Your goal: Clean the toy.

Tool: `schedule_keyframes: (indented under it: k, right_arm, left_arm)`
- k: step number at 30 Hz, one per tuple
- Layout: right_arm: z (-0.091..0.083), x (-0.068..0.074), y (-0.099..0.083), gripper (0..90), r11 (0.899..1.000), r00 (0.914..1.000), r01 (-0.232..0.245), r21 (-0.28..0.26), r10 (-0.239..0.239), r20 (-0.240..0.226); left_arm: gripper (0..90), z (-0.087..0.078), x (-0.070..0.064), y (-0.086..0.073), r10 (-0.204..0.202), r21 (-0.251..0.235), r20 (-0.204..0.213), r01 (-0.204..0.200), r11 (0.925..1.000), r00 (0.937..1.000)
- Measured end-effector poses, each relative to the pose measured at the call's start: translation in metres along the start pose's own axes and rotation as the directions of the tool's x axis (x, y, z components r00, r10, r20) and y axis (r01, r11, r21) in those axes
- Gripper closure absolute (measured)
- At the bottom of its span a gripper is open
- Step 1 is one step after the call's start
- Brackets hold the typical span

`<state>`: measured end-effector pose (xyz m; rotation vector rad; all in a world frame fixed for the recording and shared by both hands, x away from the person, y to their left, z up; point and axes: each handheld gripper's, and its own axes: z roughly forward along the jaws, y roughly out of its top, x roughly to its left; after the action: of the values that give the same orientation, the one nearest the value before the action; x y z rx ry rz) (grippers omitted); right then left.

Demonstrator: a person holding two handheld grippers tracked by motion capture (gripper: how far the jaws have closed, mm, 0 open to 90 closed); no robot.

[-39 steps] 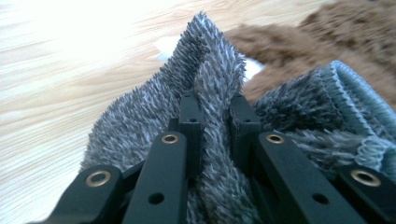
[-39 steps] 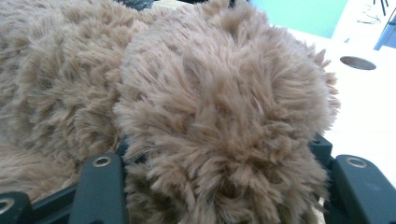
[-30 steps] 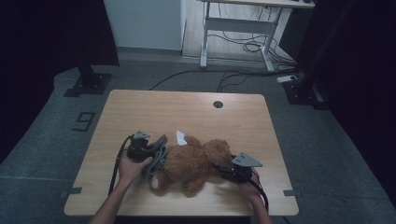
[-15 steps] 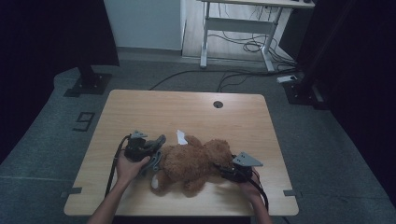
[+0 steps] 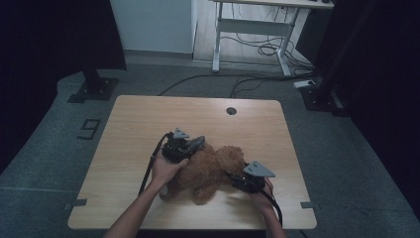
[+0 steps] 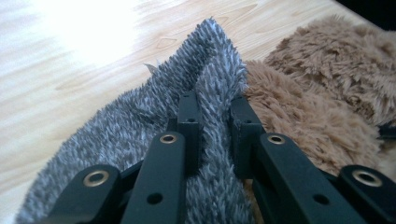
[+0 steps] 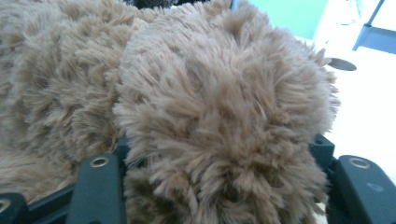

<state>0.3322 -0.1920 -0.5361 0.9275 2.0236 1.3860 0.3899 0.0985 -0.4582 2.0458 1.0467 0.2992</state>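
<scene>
A brown teddy bear (image 5: 213, 166) lies near the front edge of the wooden table (image 5: 148, 119). My left gripper (image 5: 197, 143) is at the bear's left side. In the left gripper view, my left gripper (image 6: 212, 100) is shut on a fold of grey fuzzy fabric (image 6: 140, 121), which lies against the bear's fur (image 6: 317, 93). My right gripper (image 5: 236, 179) is at the bear's right side. In the right gripper view, my right gripper (image 7: 224, 154) has its jaws set wide with a thick furry limb of the bear (image 7: 210, 93) held between them.
A round cable hole (image 5: 231, 110) sits at the table's far edge. Behind the table stand a white desk frame (image 5: 247, 27) and floor cables (image 5: 257, 49). Black stand bases (image 5: 94, 89) rest on the floor at both sides.
My left gripper has moved right, onto the bear's left side, and the white tag seen beside the bear earlier is now covered. The right gripper has stayed put.
</scene>
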Motion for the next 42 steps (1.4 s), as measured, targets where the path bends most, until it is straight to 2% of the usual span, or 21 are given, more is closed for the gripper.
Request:
schedule_keyframes:
  k: [4, 9, 10, 14, 18, 20, 21, 22, 25, 26, 29, 31, 33, 34, 35, 36, 37, 38, 40, 41, 42]
  right_arm:
    - [-0.001, -0.002, 0.000, 28.7, 1.000, 0.9995, -0.019, 0.005, 0.019, -0.024]
    - [-0.004, -0.003, 0.002, 18.6, 0.999, 0.9992, -0.030, 0.025, 0.030, -0.026]
    - [-0.007, -0.006, 0.003, 13.6, 0.998, 0.9981, -0.052, 0.037, 0.053, -0.031]
    - [-0.012, -0.013, 0.004, 11.1, 0.993, 0.9919, -0.114, 0.035, 0.115, -0.053]
    - [-0.016, -0.017, 0.009, 10.7, 0.990, 0.9882, -0.138, 0.020, 0.139, -0.065]
    - [-0.022, -0.023, 0.020, 12.8, 0.982, 0.9802, -0.186, -0.037, 0.182, -0.077]
    - [-0.022, -0.023, 0.020, 12.8, 0.982, 0.9802, -0.186, -0.037, 0.182, -0.077]
    - [-0.023, -0.028, 0.030, 12.8, 0.981, 0.9799, -0.190, -0.049, 0.186, -0.071]
    - [-0.020, -0.033, 0.042, 12.5, 0.982, 0.9803, -0.186, -0.030, 0.184, -0.072]
    - [-0.013, -0.038, 0.054, 10.1, 0.981, 0.9776, -0.191, 0.008, 0.191, -0.088]
    - [0.006, -0.046, 0.067, 5.8, 0.977, 0.9739, -0.187, 0.101, 0.198, -0.111]
    - [0.021, -0.048, 0.068, 1.7, 0.968, 0.9736, -0.174, 0.183, 0.197, -0.116]
    - [0.034, -0.052, 0.066, 0.0, 0.948, 0.9602, -0.196, 0.250, 0.237, -0.147]
    - [0.034, -0.052, 0.066, 0.0, 0.948, 0.9602, -0.196, 0.250, 0.237, -0.147]
    - [0.042, -0.054, 0.062, 0.0, 0.933, 0.9498, -0.211, 0.291, 0.266, -0.165]
    - [0.044, -0.054, 0.060, 0.0, 0.928, 0.9454, -0.214, 0.304, 0.275, -0.174]
    - [0.044, -0.054, 0.060, 0.0, 0.928, 0.9454, -0.214, 0.304, 0.275, -0.174]
    - [0.048, -0.055, 0.056, 0.0, 0.912, 0.9322, -0.238, 0.334, 0.311, -0.186]
    - [0.050, -0.058, 0.050, 0.1, 0.892, 0.9099, -0.275, 0.359, 0.362, -0.203]
    - [0.050, -0.058, 0.050, 0.1, 0.892, 0.9099, -0.275, 0.359, 0.362, -0.203]
    - [0.051, -0.059, 0.047, 3.1, 0.882, 0.8952, -0.288, 0.374, 0.386, -0.222]
  left_arm:
    - [78.3, -0.003, -0.008, -0.013, 0.030, -0.028, -0.016, -0.031, 0.9991, 0.9994]
    - [78.7, -0.004, -0.020, -0.026, 0.078, -0.060, -0.050, -0.081, 0.9948, 0.9957]
    - [79.0, -0.005, -0.022, -0.030, 0.084, -0.067, -0.053, -0.088, 0.9939, 0.9950]
    - [79.3, -0.004, -0.025, -0.038, 0.098, -0.070, -0.058, -0.102, 0.9924, 0.9935]
    - [79.4, -0.003, -0.025, -0.044, 0.096, -0.069, -0.064, -0.101, 0.9925, 0.9933]
    - [79.4, -0.003, -0.024, -0.050, 0.091, -0.087, -0.068, -0.097, 0.9915, 0.9935]
    - [79.4, -0.003, -0.024, -0.050, 0.091, -0.087, -0.068, -0.097, 0.9915, 0.9935]
    - [79.4, -0.004, -0.025, -0.052, 0.099, -0.092, -0.074, -0.105, 0.9902, 0.9924]
    - [79.4, -0.004, -0.027, -0.052, 0.106, -0.093, -0.085, -0.114, 0.9891, 0.9907]
    - [79.4, -0.004, -0.027, -0.052, 0.111, -0.091, -0.088, -0.119, 0.9887, 0.9900]
    - [79.4, -0.004, -0.027, -0.052, 0.107, -0.093, -0.086, -0.115, 0.9889, 0.9905]
    - [79.4, -0.004, -0.027, -0.052, 0.109, -0.092, -0.086, -0.117, 0.9889, 0.9903]
    - [79.4, -0.004, -0.026, -0.052, 0.109, -0.091, -0.084, -0.117, 0.9889, 0.9904]
    - [79.4, -0.004, -0.026, -0.052, 0.110, -0.091, -0.084, -0.118, 0.9888, 0.9903]
    - [79.4, -0.004, -0.026, -0.052, 0.109, -0.092, -0.082, -0.116, 0.9889, 0.9907]
    - [79.4, -0.004, -0.026, -0.052, 0.108, -0.094, -0.081, -0.115, 0.9889, 0.9909]
    - [79.4, -0.004, -0.026, -0.052, 0.108, -0.094, -0.081, -0.115, 0.9889, 0.9909]
    - [79.4, -0.004, -0.026, -0.052, 0.107, -0.095, -0.079, -0.114, 0.9889, 0.9911]
    - [79.4, -0.005, -0.026, -0.053, 0.106, -0.096, -0.076, -0.114, 0.9889, 0.9914]
    - [79.4, -0.005, -0.026, -0.053, 0.106, -0.096, -0.076, -0.114, 0.9889, 0.9914]
    - [79.4, -0.005, -0.026, -0.053, 0.106, -0.096, -0.075, -0.113, 0.9889, 0.9915]
